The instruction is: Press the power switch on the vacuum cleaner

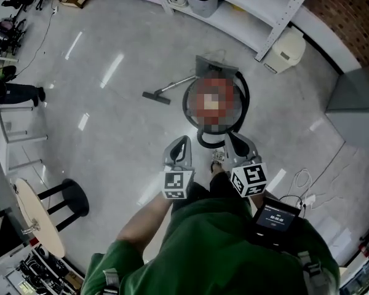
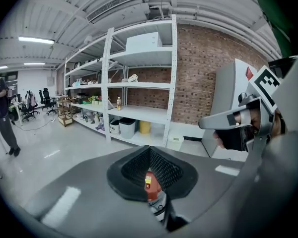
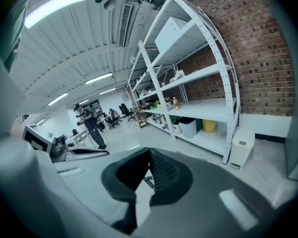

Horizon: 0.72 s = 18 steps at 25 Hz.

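The vacuum cleaner (image 1: 189, 107) is a round canister with a black rim and a looped black hose (image 1: 244, 94); it stands on the grey floor just ahead of my feet. A mosaic patch covers its top, so no switch shows. Its wand ends in a floor nozzle (image 1: 156, 96) to the left. My left gripper (image 1: 183, 141) hangs over the canister's near left edge, jaws shut and holding nothing. A red part of the vacuum (image 2: 150, 184) shows below its pads. My right gripper (image 1: 229, 137) is level with it over the near right edge, also shut and holding nothing.
White shelving (image 1: 277, 23) runs along the far wall, with a white bin (image 1: 284, 50) at its foot. A grey cabinet (image 1: 357, 100) stands at the right and cables (image 1: 302, 189) lie near it. A black stool (image 1: 71, 196) and a round table (image 1: 39, 217) are at the left.
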Available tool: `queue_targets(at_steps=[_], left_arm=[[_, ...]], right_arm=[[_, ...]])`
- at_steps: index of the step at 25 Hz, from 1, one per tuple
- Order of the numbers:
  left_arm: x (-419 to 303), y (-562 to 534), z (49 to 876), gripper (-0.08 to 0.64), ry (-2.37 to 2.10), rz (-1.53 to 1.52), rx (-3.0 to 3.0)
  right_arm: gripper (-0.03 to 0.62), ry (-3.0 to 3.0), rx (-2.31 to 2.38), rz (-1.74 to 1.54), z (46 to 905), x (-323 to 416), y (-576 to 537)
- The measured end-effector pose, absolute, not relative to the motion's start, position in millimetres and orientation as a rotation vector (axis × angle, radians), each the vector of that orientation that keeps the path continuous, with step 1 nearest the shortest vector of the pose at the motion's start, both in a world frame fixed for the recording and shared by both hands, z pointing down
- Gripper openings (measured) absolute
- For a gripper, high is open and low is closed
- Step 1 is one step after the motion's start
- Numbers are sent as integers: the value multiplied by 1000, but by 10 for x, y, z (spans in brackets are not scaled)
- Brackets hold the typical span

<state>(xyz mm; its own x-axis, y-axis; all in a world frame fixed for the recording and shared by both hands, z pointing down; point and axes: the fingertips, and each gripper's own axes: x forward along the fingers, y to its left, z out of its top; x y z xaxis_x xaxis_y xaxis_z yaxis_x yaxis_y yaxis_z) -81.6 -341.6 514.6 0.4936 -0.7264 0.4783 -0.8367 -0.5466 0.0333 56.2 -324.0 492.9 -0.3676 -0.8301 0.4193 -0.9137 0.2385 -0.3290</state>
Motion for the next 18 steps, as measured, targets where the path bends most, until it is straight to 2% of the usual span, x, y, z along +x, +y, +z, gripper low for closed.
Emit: queue_targets(at_steps=[18], left_arm=[[-818, -4234, 6196, 6, -1121, 736, 2432]], right_arm=[[2, -2224, 1593, 826, 5728, 653, -3930]])
